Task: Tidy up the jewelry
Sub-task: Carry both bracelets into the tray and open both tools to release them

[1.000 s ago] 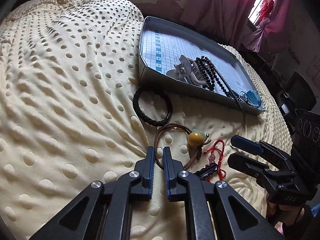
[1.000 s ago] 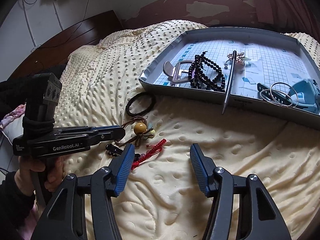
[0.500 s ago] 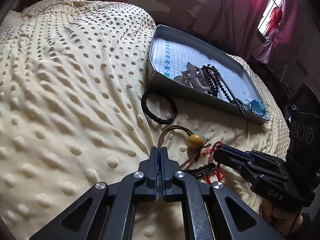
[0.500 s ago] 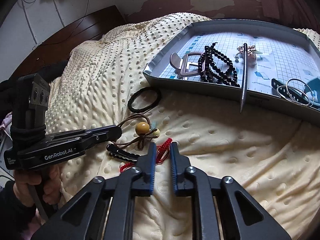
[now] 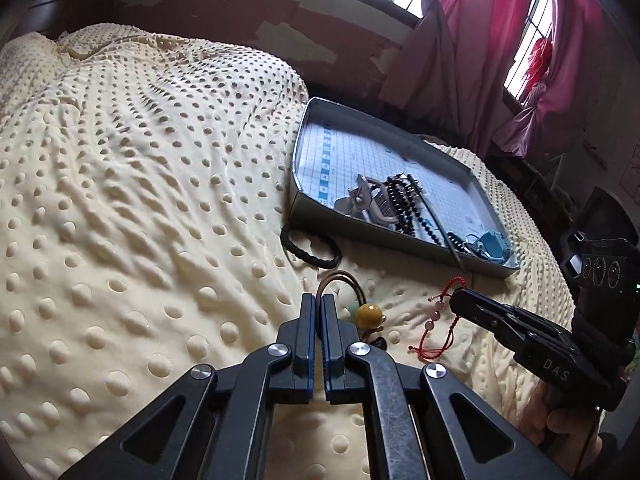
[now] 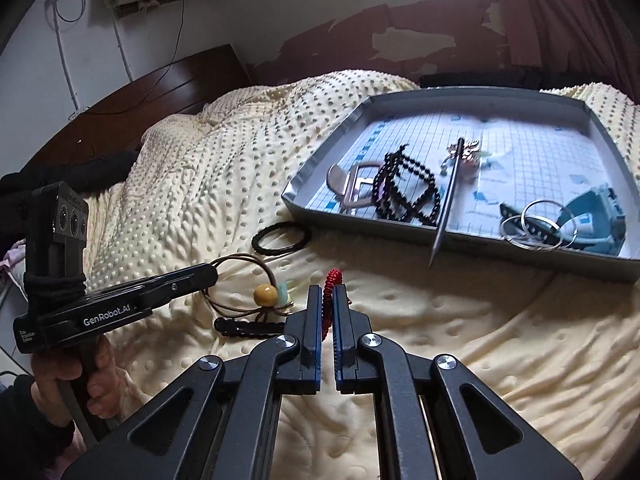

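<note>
The left gripper (image 5: 319,305) is seen with its fingers clamped on the brown cord hair tie (image 5: 337,280), whose amber bead (image 5: 369,314) hangs just right of the fingertips. The right gripper (image 6: 328,295) is closed on the red string bracelet (image 6: 331,280), a loop of which pokes up past the fingertips, the rest dangling below in the left wrist view. A black hair elastic (image 6: 281,237) lies on the cream dotted bedspread (image 5: 132,184) ahead of the left fingers, beside the grey tray (image 6: 460,236). Black beads (image 6: 404,192), silver rings (image 6: 536,226) and a long pin (image 6: 446,212) are held in the tray. A black clip (image 6: 248,326) lies just left of the right fingers.
</note>
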`<state>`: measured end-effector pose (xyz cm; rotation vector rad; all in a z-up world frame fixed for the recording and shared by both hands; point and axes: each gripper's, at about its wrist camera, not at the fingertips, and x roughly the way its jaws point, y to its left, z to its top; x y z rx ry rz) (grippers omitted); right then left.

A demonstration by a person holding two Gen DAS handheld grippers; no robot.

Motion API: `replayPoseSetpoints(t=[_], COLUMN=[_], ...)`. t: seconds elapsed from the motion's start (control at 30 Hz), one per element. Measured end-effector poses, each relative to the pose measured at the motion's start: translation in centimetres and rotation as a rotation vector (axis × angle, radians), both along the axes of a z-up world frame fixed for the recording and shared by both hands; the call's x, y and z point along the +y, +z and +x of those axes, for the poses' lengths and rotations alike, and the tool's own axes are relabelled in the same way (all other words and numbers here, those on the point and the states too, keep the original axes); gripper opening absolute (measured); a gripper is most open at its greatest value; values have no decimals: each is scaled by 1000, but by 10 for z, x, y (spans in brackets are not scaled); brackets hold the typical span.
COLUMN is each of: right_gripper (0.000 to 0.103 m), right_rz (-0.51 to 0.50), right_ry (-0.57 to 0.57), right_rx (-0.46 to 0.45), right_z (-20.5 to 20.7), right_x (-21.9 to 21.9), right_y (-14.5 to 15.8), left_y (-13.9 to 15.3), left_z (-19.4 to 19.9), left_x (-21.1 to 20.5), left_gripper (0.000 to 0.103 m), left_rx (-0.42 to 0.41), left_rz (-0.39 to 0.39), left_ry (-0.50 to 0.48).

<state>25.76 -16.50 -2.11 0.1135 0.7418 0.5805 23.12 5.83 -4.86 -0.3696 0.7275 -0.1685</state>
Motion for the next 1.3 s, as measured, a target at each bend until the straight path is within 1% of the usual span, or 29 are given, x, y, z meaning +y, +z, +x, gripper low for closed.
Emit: replayPoseSetpoints(t=[0.17,0.37,0.47,0.5,0.63,0.77,0.87,0.97,1.03,1.17,1.3], right_gripper=[5,5,5,5,5,5,5,5,5,5,5], right_rz=[10,33,40,42,65,56,57,53,59,88,71], right_ry=[-21,-43,-53,-58,-84,-114,-151,-200,-224,-252,-256], right_rx=[-27,-48,-70,-80,-113,-146,-176,-184,-174,-140,-99], right_z=[0,1,0,0,6,21,35,55,68,89,101], right_x=[-10,-20,-24,-26,-36,-45,-54,-64,-70,-82,-85], right_y=[9,17,24,27,37,50,61,66,66,54,41], left_y=[15,26,39,46,73,102,114,116,112,98,83], left_z=[-10,-24,-24,-22,-13,11,33,57,72,100,120], left_x=[-7,-8,-11,-12,-17,-27,-39,-56,-67,-85,-98], left_gripper=[3,3,3,3,3,3,3,3,3,3,3], left_rx=[-29,-55,-89,-105,-153,-210,-234,-247,-241,-206,-162], left_rz=[7,-5,12,6,25,46,44,52,52,38,41], left_ry=[-45,-61,-60,-63,-63,-56,-49,-55,-61,-80,-95])
